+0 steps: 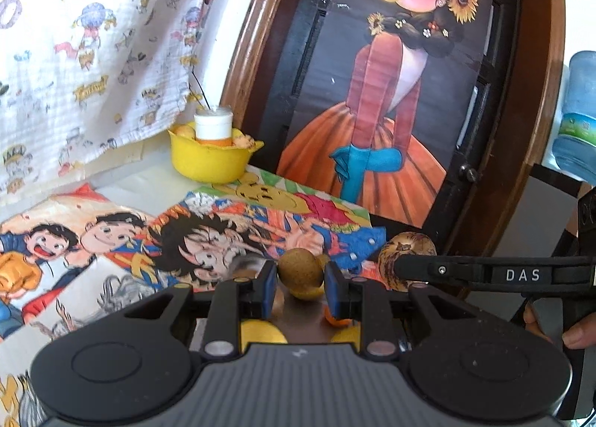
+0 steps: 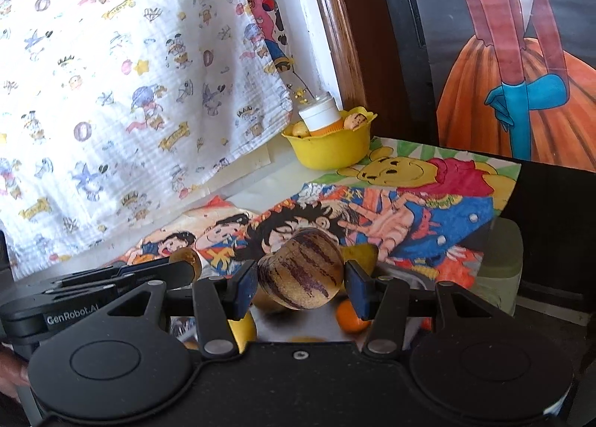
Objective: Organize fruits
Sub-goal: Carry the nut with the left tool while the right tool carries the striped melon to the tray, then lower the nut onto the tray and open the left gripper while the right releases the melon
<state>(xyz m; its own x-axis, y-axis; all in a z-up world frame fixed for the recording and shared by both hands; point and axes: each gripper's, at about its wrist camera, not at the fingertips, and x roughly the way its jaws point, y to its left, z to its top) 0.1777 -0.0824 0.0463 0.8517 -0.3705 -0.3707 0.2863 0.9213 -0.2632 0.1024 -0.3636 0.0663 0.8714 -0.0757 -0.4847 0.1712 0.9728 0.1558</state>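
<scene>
Right gripper (image 2: 301,287) pinches the striped melon (image 2: 303,270) across its smooth, firm belly; left gripper (image 1: 300,284) pinches a russet fruit (image 1: 300,269), both near the tray (image 2: 298,326).

Left gripper (image 1: 300,287): low centre of its own view, jaws set close on either side of a small brown fruit (image 1: 300,270), blue pads (image 1: 269,287) touching or nearly so. Right gripper (image 2: 301,287): jaws wider, clamped on a striped fruit (image 2: 302,270). In the left view it enters from the right edge, with fingertips (image 1: 579,334) on its handle.
</scene>
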